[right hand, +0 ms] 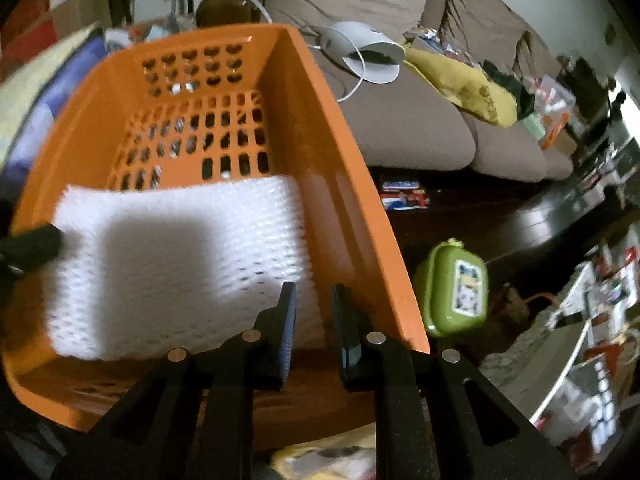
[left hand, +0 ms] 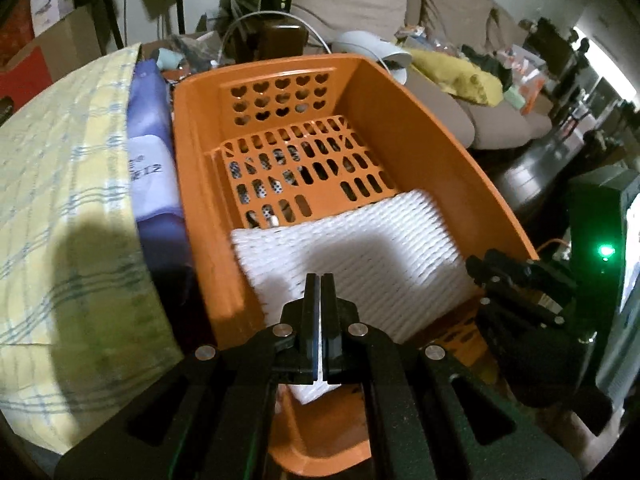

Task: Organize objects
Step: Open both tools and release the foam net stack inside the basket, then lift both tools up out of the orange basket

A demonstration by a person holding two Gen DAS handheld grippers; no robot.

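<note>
We held the orange basket wall in our right gripper jaws to steady it; left gripper jaws were closed, pinching the white foam sheet inside.

Left wrist view: close above the near end of the orange perforated plastic basket, angled steeply down, facing its heart-holed far wall. Right wrist view: equally close, over the basket's right rim. Shared: basket, white foam mesh sheet, beige fabric sofa upper right.
</note>
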